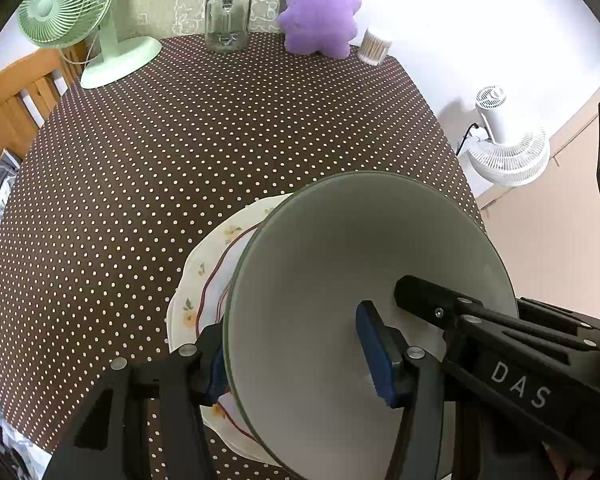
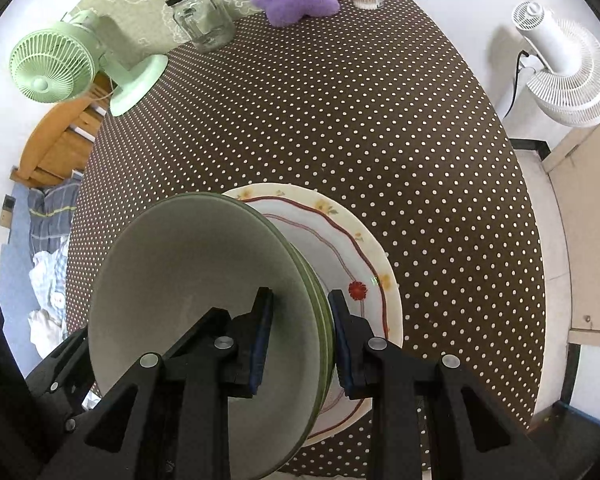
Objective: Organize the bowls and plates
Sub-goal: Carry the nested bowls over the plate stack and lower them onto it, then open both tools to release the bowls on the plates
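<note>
The green bowls (image 2: 204, 280), nested, are hanging just above the floral plate (image 2: 360, 248) on the table (image 2: 420, 140), mouth facing up and slightly tilted. The left gripper (image 1: 296, 364) and right gripper (image 2: 300, 340) are each pinching opposite rim walls, probably sharing the weight to seat the stack squarely.

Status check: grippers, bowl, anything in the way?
Left gripper and right gripper both clamp green bowl rim. Bowl over floral plate. Nothing blocking.
</note>
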{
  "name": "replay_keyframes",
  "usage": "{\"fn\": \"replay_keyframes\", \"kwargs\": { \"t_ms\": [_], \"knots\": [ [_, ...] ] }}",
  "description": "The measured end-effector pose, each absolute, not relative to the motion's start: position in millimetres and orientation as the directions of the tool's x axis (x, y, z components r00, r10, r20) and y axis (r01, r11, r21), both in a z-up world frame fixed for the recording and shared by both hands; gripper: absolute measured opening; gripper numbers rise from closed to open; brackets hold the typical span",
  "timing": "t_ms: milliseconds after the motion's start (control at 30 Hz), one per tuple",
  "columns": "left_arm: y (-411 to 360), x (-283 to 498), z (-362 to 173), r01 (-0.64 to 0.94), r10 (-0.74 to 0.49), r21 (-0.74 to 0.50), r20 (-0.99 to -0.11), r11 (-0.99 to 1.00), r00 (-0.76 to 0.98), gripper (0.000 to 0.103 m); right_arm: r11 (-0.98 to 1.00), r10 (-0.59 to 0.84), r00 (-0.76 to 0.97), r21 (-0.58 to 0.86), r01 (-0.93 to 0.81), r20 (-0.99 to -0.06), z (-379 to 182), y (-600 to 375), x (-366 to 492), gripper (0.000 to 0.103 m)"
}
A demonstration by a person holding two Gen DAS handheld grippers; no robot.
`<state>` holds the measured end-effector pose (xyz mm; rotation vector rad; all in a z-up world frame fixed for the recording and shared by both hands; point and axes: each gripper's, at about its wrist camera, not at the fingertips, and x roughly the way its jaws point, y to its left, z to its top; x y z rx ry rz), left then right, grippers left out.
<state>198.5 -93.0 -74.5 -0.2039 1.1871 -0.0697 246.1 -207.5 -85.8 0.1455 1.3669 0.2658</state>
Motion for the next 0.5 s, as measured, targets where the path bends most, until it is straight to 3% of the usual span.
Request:
{"fn": "replay_keyframes", "kwargs": {
  "t_ms": [167,367,500],
  "knots": [
    [-91.8,196.8,-75.3,-0.055,-0.153,-0.186,-0.914,0.981,0.376,0.057,0.958,0.282,0.183,0.267,-0.103,-0.942,-87.6,-211.9,246.8,0.032],
    [-87.7,188.4,-72.2,-0.092,-0.087,-0.132,-0.920,0.987,0.382,0.069,0.959,0.280,0.195,0.262,-0.113,-0.940,-87.7,-214.7,240.4,0.035],
    [-84.3,180.6,-60.4,-0.105,-0.061,-0.115,-0.906,0.988,0.418,0.082,0.973,0.227,0.248,0.210,-0.095,-0.942,-79.0,-217.5,232.2,0.065]
  ]
}}
